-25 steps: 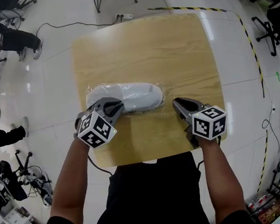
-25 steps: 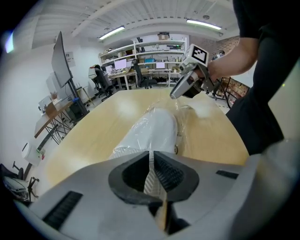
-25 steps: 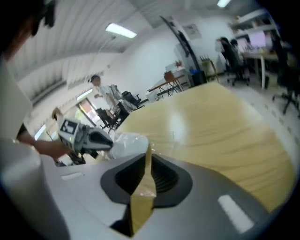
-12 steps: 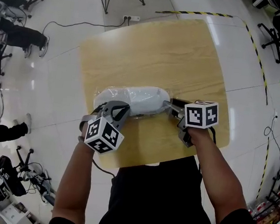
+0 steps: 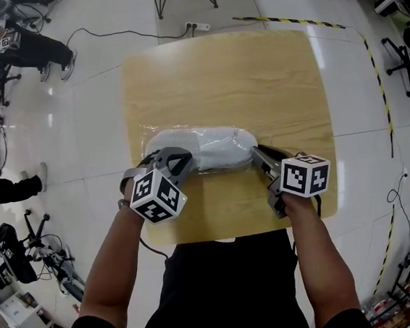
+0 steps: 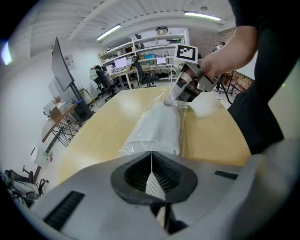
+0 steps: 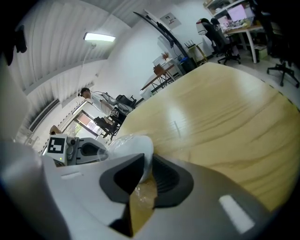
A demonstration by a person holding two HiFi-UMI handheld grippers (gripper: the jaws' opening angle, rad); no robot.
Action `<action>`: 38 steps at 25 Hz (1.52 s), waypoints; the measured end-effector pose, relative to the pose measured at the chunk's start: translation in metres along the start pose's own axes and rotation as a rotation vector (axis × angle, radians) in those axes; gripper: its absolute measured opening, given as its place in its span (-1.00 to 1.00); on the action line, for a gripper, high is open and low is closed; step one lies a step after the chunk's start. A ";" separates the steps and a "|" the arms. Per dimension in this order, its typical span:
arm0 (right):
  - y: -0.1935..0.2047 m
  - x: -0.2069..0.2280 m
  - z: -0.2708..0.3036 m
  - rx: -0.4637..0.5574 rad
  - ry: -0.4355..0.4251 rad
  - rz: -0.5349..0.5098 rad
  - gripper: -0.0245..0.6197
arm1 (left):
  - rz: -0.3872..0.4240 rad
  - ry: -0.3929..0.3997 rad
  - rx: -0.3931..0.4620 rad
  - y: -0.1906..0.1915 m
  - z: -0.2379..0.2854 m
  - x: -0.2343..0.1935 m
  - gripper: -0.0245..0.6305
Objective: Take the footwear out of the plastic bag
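Jaws of left gripper [image 5: 169, 156] pinch plastic bag [image 5: 151, 138]; right gripper [image 5: 256, 153] jaws, just closing, clamp white slipper [image 5: 211, 144].

We count one wooden table [image 5: 229, 75], one plastic bag [image 5: 153, 134] and one piece of white footwear [image 5: 207, 144]; a second piece we cannot confirm. Grippers: two, the left gripper [image 5: 170, 160] at the bag's eight o'clock, the right gripper [image 5: 258, 156] at three. Power strips [image 5: 192, 26]: one, floor, twelve o'clock.
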State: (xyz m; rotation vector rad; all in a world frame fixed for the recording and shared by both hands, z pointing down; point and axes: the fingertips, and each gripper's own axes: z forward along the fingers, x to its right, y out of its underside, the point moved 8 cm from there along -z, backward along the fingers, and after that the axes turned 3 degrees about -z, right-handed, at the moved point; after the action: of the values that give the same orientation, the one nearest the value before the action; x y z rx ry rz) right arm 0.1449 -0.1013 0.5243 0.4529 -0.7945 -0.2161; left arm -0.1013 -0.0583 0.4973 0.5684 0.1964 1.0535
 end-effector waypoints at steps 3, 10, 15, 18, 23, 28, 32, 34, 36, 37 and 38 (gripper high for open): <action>0.000 0.004 -0.006 0.009 0.011 0.005 -0.76 | -0.007 -0.002 -0.004 0.002 0.000 -0.002 -0.89; 0.002 0.007 -0.015 0.030 0.031 0.000 -0.77 | 0.018 -0.013 -0.024 0.004 -0.002 -0.003 -0.89; 0.002 0.005 -0.017 0.031 0.040 -0.016 -0.77 | 0.040 -0.021 -0.039 0.006 -0.007 -0.005 -0.90; 0.003 0.005 -0.018 0.029 0.042 -0.016 -0.77 | 0.043 -0.024 -0.043 0.007 -0.010 -0.006 -0.90; 0.005 0.005 -0.019 0.032 0.045 -0.015 -0.78 | 0.046 -0.030 -0.055 0.012 -0.012 -0.005 -0.90; 0.007 0.004 -0.021 0.033 0.053 -0.017 -0.78 | 0.041 -0.035 -0.061 0.018 -0.017 -0.006 -0.90; 0.008 0.004 -0.019 0.031 0.057 -0.019 -0.78 | 0.041 -0.038 -0.070 0.023 -0.019 -0.007 -0.90; 0.009 0.004 -0.019 0.030 0.060 -0.019 -0.78 | 0.040 -0.039 -0.070 0.025 -0.020 -0.007 -0.90; 0.010 0.004 -0.019 0.031 0.062 -0.017 -0.78 | 0.039 -0.041 -0.072 0.027 -0.020 -0.008 -0.90; 0.010 0.005 -0.019 0.032 0.063 -0.016 -0.78 | 0.039 -0.041 -0.074 0.028 -0.021 -0.009 -0.90; 0.010 0.005 -0.020 0.032 0.064 -0.016 -0.78 | 0.039 -0.042 -0.076 0.028 -0.021 -0.009 -0.90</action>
State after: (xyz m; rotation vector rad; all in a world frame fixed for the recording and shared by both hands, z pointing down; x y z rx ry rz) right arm 0.1626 -0.0883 0.5200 0.4945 -0.7330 -0.2029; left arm -0.1360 -0.0483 0.4938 0.5272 0.1086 1.0814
